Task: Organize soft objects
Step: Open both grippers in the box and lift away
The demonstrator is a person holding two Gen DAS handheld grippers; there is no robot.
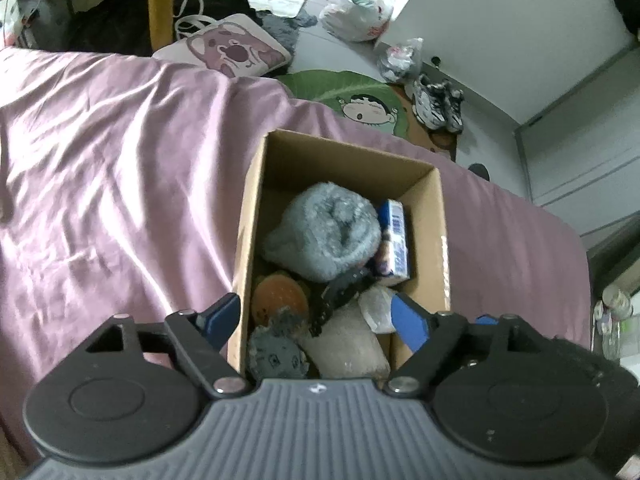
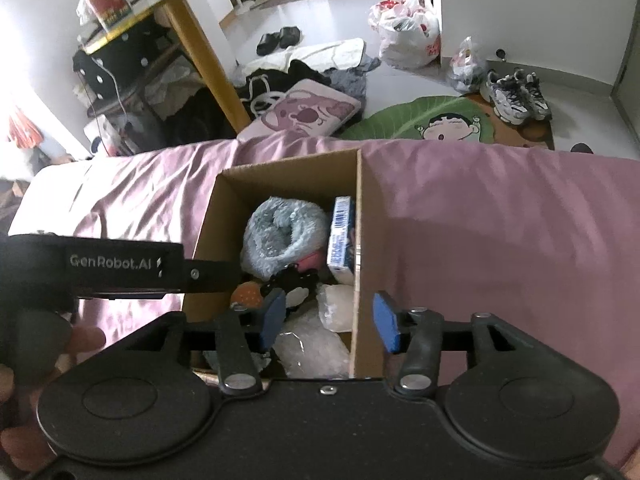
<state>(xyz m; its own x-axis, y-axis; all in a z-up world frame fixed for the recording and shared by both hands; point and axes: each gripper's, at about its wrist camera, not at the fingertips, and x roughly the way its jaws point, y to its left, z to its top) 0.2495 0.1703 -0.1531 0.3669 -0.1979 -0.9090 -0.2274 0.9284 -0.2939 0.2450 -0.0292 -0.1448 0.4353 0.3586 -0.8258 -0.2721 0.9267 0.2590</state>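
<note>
Left wrist view
- Left hand-held gripper: at 6 o'clock, jaws spread wide and holding nothing; its two blue pads straddle the near end of the box, one outside the left wall, one over the right side.
- Cardboard box: centre of frame, open-topped, standing on the pink bedsheet.
- Grey fluffy towel: rolled, in the middle of the box, lying on top of the other things.
- Blue and white carton: at 3 o'clock of the towel, against the right wall.
- Orange round toy: at 7 o'clock of the towel, against the left wall.
- Grey plush toy: near end of the box, just below the orange toy.
- Pale soft bundle: near end, beside the plush toy.
- Sneakers: on the floor at 1 o'clock.

Right wrist view
- Right hand-held gripper: at 6 o'clock, jaws wide, empty; the left pad sits inside the box, the right pad outside its right wall.
- Box: centre, towel inside with the carton upright at its 3 o'clock.
- Clear plastic wrap: near end of the box.
- Left gripper arm: enters from 9 o'clock, reaching to the box's left wall.
- Pink cushion: on the floor at 12 o'clock, beyond the bed.
</note>
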